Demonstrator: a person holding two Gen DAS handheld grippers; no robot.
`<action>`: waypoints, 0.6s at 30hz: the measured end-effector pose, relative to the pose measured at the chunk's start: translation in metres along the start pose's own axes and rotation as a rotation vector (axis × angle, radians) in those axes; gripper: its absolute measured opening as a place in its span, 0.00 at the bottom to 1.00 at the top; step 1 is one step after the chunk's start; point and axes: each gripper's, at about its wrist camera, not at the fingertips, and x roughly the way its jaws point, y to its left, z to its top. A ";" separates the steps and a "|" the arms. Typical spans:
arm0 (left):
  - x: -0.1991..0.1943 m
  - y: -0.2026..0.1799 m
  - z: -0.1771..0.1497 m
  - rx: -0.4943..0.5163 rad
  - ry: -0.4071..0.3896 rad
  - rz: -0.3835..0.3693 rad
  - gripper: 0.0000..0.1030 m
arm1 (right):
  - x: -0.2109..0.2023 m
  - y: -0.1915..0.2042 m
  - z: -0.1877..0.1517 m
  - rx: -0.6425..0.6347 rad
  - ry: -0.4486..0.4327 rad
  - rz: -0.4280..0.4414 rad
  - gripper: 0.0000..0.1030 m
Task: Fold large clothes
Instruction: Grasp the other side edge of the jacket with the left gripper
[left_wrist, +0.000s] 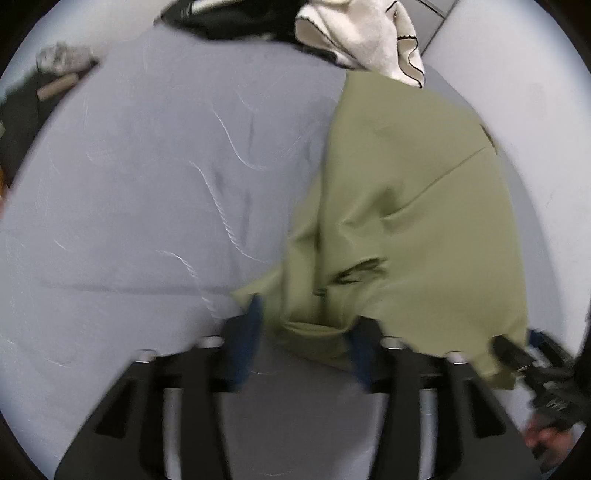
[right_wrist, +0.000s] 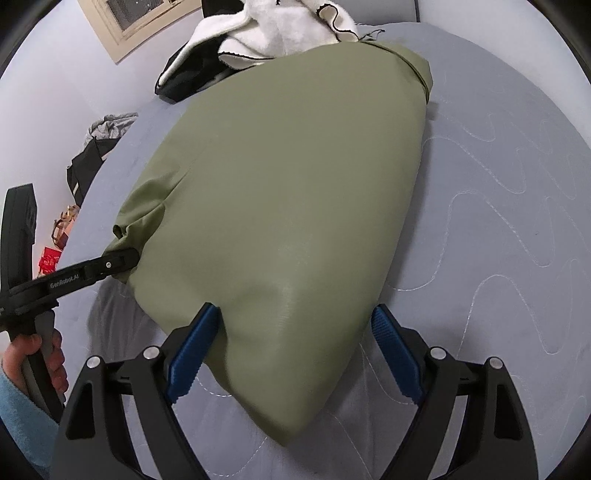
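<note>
An olive green garment (right_wrist: 288, 177) lies on a grey quilted bed (right_wrist: 498, 206). In the right wrist view my right gripper (right_wrist: 295, 332) is open, its blue-padded fingers (right_wrist: 192, 350) standing either side of the garment's near folded corner. My left gripper (right_wrist: 122, 258) shows at the left edge, its tip at the garment's bunched left corner. In the left wrist view the green garment (left_wrist: 413, 206) fills the right half, and my left gripper (left_wrist: 306, 332) stands wide open with bunched green cloth between its blue fingers (left_wrist: 251, 332). The right gripper (left_wrist: 517, 354) shows at the lower right.
A white garment with black trim (right_wrist: 291, 29) and a black garment (right_wrist: 192, 74) lie piled at the bed's far end. Grey and black items (right_wrist: 99, 136) sit on the floor left of the bed. The bed's left edge (left_wrist: 55, 122) is near.
</note>
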 end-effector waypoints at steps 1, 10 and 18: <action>-0.005 -0.002 0.000 0.046 -0.030 0.072 0.79 | -0.002 -0.001 0.001 0.002 -0.002 0.007 0.82; -0.047 -0.013 0.027 0.187 -0.095 0.022 0.94 | -0.032 -0.040 0.021 0.125 -0.053 0.109 0.86; -0.024 -0.037 0.082 0.206 -0.038 -0.135 0.94 | -0.014 -0.089 0.036 0.303 -0.028 0.198 0.86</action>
